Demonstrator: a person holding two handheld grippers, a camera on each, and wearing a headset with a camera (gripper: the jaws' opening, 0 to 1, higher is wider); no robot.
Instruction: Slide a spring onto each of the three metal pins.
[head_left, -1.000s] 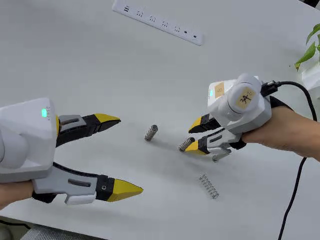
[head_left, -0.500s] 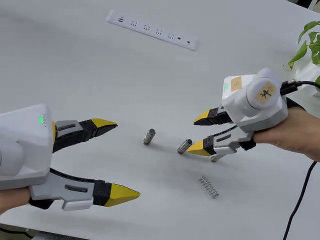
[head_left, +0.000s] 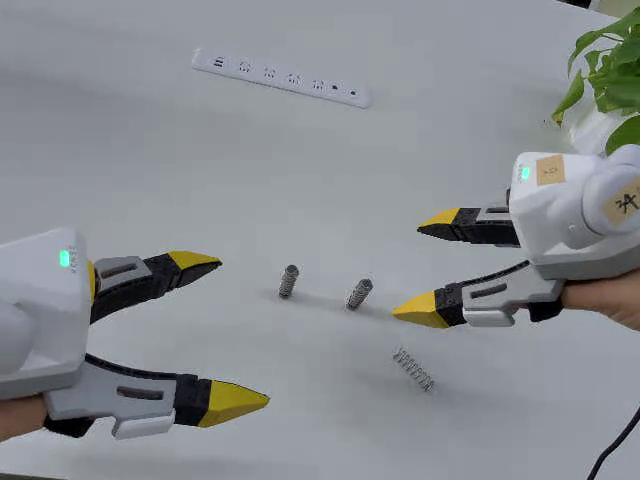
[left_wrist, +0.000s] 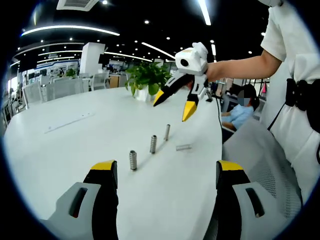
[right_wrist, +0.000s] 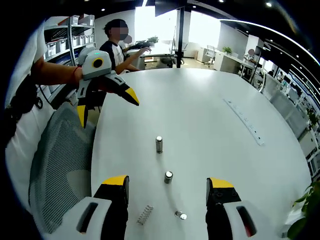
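Right gripper (head_left: 408, 270) hangs wide open and empty, and left gripper (head_left: 244, 330) gapes too. The loose spring (head_left: 413, 369) lies flat on the tabletop (head_left: 300, 150) just beneath the right gripper's lower jaw, its axis slanting. The bare pin (right_wrist: 180, 215) stands beside it, and the right gripper is nearer.

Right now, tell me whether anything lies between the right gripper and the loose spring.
Nothing visible does. The loose spring lies on bare table near the open right gripper; the bare pin stands beside it.

The tan sticker (head_left: 625, 203) on the right tool (head_left: 408, 270) bears an unreadable handwritten mark.
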